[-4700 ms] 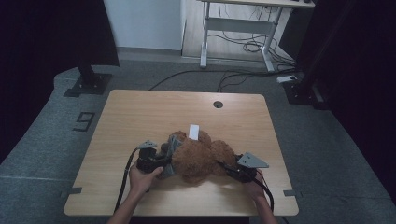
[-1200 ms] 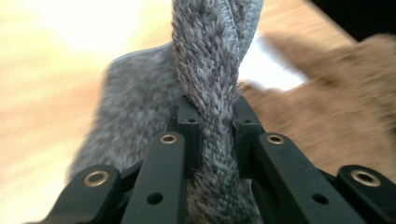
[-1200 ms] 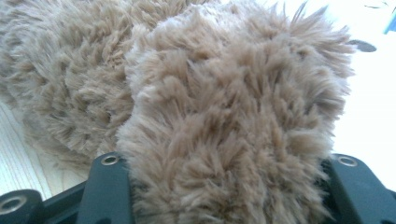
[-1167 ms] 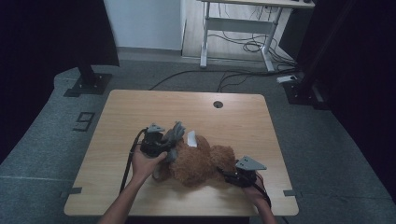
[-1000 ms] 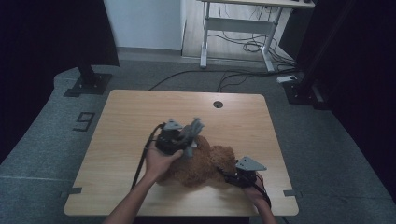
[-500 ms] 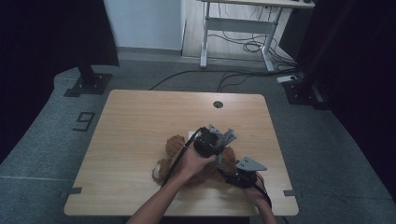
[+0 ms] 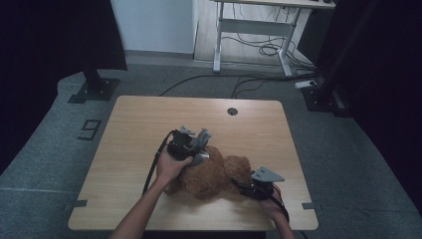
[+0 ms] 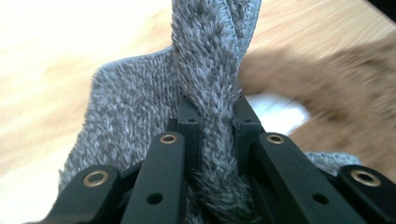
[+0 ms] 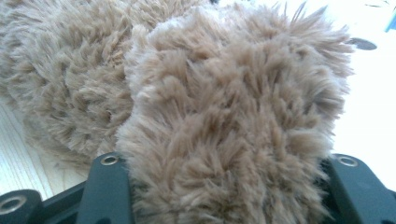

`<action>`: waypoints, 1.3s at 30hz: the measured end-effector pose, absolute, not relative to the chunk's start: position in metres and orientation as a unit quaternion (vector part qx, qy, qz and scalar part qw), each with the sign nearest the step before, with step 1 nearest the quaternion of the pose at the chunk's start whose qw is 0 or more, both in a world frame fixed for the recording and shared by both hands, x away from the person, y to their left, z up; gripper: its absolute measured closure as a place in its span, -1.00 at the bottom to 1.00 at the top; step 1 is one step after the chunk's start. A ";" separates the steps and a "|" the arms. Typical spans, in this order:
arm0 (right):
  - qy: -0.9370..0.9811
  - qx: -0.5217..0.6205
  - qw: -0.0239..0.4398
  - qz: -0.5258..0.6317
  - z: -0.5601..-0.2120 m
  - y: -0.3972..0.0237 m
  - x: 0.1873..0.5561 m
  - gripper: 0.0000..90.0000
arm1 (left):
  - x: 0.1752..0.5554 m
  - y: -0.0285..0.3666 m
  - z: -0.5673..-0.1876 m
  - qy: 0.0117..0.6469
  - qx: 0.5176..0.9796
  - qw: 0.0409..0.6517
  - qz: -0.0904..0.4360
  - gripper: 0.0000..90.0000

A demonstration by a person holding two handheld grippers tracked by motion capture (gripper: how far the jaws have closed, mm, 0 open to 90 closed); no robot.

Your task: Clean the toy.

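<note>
Your left gripper [image 8: 215, 135] is clamped on the grey knit garment [image 8: 140, 116], held over the brown teddy bear [image 7: 211, 174] lying mid-table [image 7: 149, 119]. Right gripper [image 7: 249, 188] pinches the bear's plush, pinning it. Dressing looks barely begun; garment isn't on yet. Half a second ago your left hand was further right over the bear; right unchanged.

The left tongs [image 7: 198, 144] carried the grey cloth [image 8: 205, 93] right across the teddy bear [image 7: 211, 174], then back left.

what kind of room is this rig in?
Probably a lab or recording studio: a light wooden table on grey carpet, black curtains at both sides, a black stand base, and cables under a white desk frame behind.
</note>
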State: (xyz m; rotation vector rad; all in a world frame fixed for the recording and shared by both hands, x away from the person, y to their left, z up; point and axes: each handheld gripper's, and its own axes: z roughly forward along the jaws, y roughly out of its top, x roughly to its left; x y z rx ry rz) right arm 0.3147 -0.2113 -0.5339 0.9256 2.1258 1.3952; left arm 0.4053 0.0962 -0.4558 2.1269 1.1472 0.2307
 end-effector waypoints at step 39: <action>0.727 0.293 0.315 0.535 -0.518 -0.192 0.353 -0.03 | 0.406 0.157 -0.483 0.513 0.707 0.486 -0.034 0.75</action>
